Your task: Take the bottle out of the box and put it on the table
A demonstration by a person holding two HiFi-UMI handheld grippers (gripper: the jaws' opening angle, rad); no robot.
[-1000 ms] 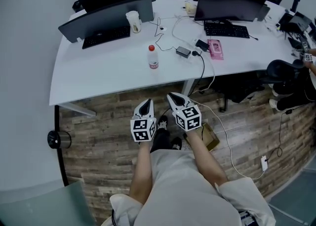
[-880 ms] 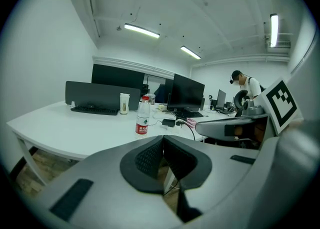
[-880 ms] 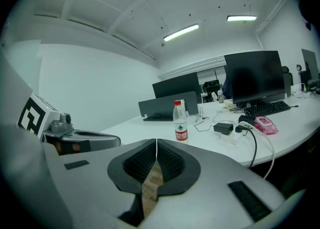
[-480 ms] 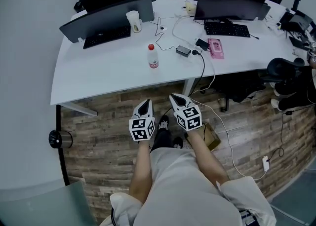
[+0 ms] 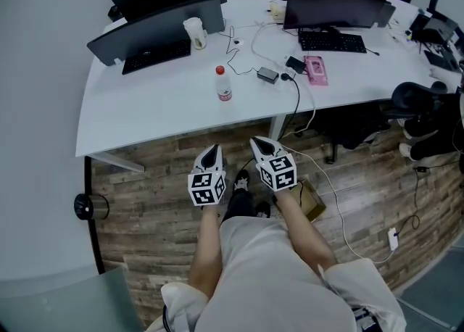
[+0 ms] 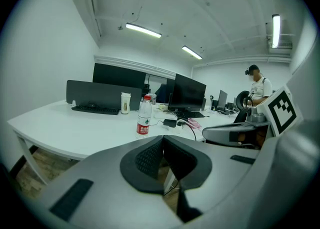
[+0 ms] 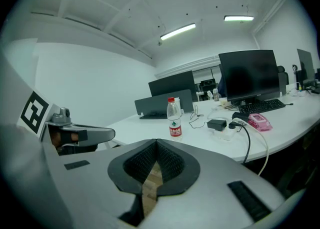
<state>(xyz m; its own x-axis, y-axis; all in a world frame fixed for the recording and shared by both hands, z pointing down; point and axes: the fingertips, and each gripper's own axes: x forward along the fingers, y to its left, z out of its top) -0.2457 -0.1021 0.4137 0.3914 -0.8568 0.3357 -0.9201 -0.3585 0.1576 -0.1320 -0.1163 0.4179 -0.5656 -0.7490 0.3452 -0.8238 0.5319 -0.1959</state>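
**Tools shut and empty; bottle (image 5: 223, 84) already stands on the tabletop (image 5: 145, 117)**

Left tool (image 5: 211, 152) and right tool (image 5: 260, 146) hang side by side in front of the person's waist, tips aimed toward the desk and slightly down. Each gripper view shows its ribbed pads pressed tip to tip with nothing between them, so both are closed on air. They sit low and well back from the desk edge, over the wooden floor (image 5: 145, 178). That reads as a resting pose rather than a reach.

Just beside the person's right foot lies a small brown cardboard box (image 5: 310, 201), partly hidden by the right forearm. Its inside cannot be seen from here.

Farther out, the clear, red-capped bottle is upright on a bare stretch of the white tabletop, near the front edge. It is apart from the black power adapter (image 5: 269, 75) and the pink pack (image 5: 316, 71) to its right. That open spot probably suited a clean set-down, away from the cables and the keyboard (image 5: 148, 55) behind.

Judging by this layout, the task looks done: the bottle is out of the box and standing free, and neither tool has anything left to carry.
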